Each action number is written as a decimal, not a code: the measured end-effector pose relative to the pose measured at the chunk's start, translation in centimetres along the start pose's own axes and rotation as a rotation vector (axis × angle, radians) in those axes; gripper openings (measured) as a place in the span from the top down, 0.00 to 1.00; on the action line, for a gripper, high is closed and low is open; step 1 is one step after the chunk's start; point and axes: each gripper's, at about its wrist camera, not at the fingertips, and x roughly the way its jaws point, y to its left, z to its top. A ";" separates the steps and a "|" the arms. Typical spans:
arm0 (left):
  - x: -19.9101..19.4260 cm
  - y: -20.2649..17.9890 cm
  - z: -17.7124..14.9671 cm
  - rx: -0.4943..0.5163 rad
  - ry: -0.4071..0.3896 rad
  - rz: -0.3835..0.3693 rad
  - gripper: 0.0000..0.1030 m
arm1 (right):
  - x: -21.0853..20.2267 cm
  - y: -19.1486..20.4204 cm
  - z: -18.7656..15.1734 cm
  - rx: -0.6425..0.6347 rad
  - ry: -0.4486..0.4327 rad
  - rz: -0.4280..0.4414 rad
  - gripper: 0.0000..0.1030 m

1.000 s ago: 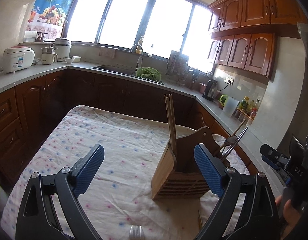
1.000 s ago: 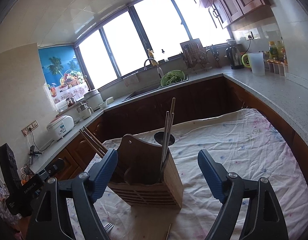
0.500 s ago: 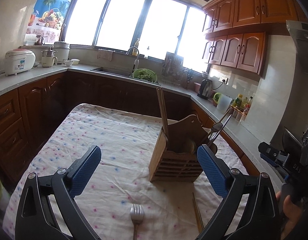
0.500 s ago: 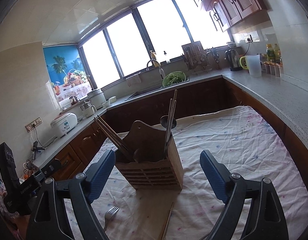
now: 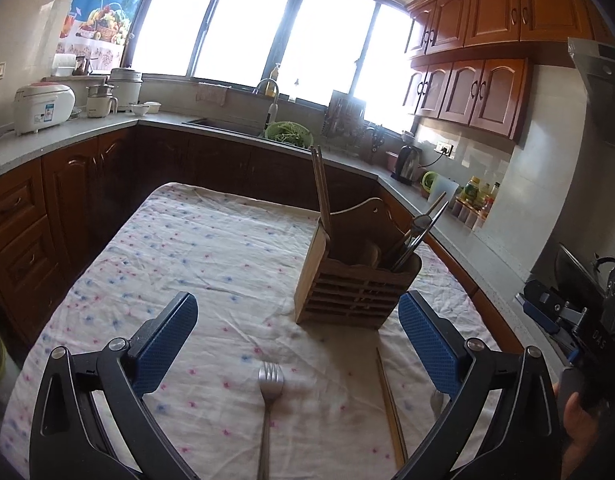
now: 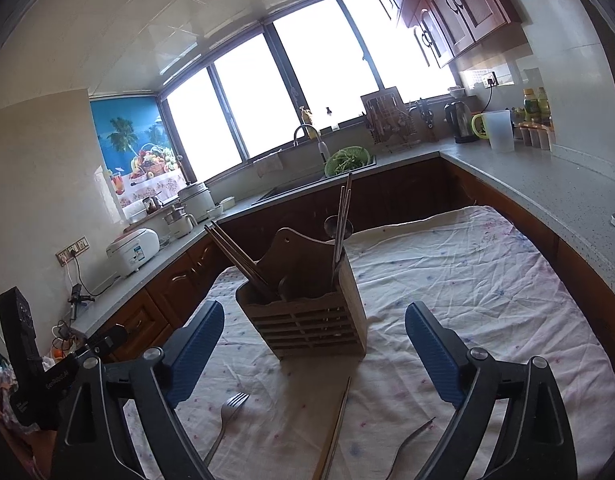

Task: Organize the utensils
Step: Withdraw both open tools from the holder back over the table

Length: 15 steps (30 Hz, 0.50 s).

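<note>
Surface: cloth-covered surface (image 5: 211, 248) with small pink and blue flecks fills the middle of both views, rumpled in long creases.
Holder: wooden utensil holder (image 5: 353, 292) stands upright on the cloth, slatted front toward the cameras, tall arched back panel behind; it sits ahead of both grippers and touches neither.
Holder contents: wooden chopsticks (image 5: 320, 192) rise from its left compartment in the left wrist view; at the right end a spoon (image 5: 421, 222) and more sticks lean outward. Which inner slot each sits in I cannot tell.
Left gripper: left gripper (image 5: 297, 344) hovers above the cloth, blue-padded fingers (image 5: 165, 344) spread wide and holding nothing.
Right gripper: right gripper (image 6: 313, 354) is above the cloth too, fingers (image 6: 433, 354) spread wide, nothing between them; the holder shows through the gap.
Loose chopsticks: a pair of chopsticks (image 5: 391, 406) lies flat on the cloth just in front of the holder, running toward the camera.
Fork: a metal fork (image 5: 269, 392) lies left of that pair, tines pointing at the holder, between the left gripper's fingers but below them.
Second fork: second fork (image 6: 411, 438) lies right of the loose pair, partly hidden by the right gripper's frame.
</note>
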 end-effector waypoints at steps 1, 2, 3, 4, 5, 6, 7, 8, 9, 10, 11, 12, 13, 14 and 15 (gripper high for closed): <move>-0.4 0.2 -0.5 -0.012 -0.010 0.004 0.00 | -0.3 0.1 -0.4 -0.001 0.002 0.000 0.09; -0.9 0.4 -0.9 -0.019 -0.019 0.011 0.00 | -0.6 0.1 -0.7 -0.003 0.004 0.000 0.09; -1.2 0.4 -1.2 -0.015 -0.014 0.010 0.00 | -1.0 0.3 -1.0 -0.006 0.001 0.002 0.09; -1.3 0.1 -1.1 0.004 0.004 -0.004 0.00 | -1.5 0.4 -1.2 -0.012 -0.007 0.009 0.09; -1.7 -0.3 -0.9 0.043 0.012 -0.030 0.00 | -1.9 0.6 -1.2 -0.020 -0.015 0.013 0.09; -2.4 -1.0 -0.5 0.095 -0.001 -0.032 0.00 | -2.4 1.1 -0.9 -0.036 -0.025 0.019 0.09; -3.5 -1.8 -0.1 0.145 -0.039 -0.004 0.00 | -3.1 1.5 -0.4 -0.057 -0.039 0.025 0.09; -4.7 -2.4 0.3 0.180 -0.092 0.035 0.00 | -3.9 2.1 0.2 -0.083 -0.059 0.025 0.09; -5.8 -2.9 0.6 0.198 -0.138 0.059 0.00 | -4.8 2.7 0.8 -0.110 -0.085 0.022 0.05; -6.7 -3.1 0.8 0.205 -0.165 0.058 0.00 | -5.8 3.3 1.3 -0.135 -0.113 0.019 0.00; -7.3 -3.1 0.8 0.203 -0.173 0.047 0.00 | -6.9 3.9 1.7 -0.158 -0.145 0.017 0.00; -7.7 -3.0 0.6 0.195 -0.172 0.039 0.00 | -7.8 4.3 1.7 -0.174 -0.174 0.021 0.00; -7.8 -2.9 0.2 0.185 -0.162 0.041 0.00 | -8.6 4.6 1.5 -0.181 -0.194 0.022 0.00; -7.8 -2.7 -0.4 0.175 -0.147 0.051 0.00 | -9.1 4.7 1.1 -0.178 -0.206 0.021 0.00; -7.6 -2.5 -1.1 0.163 -0.137 0.068 0.00 | -9.5 4.7 0.4 -0.171 -0.212 0.014 0.00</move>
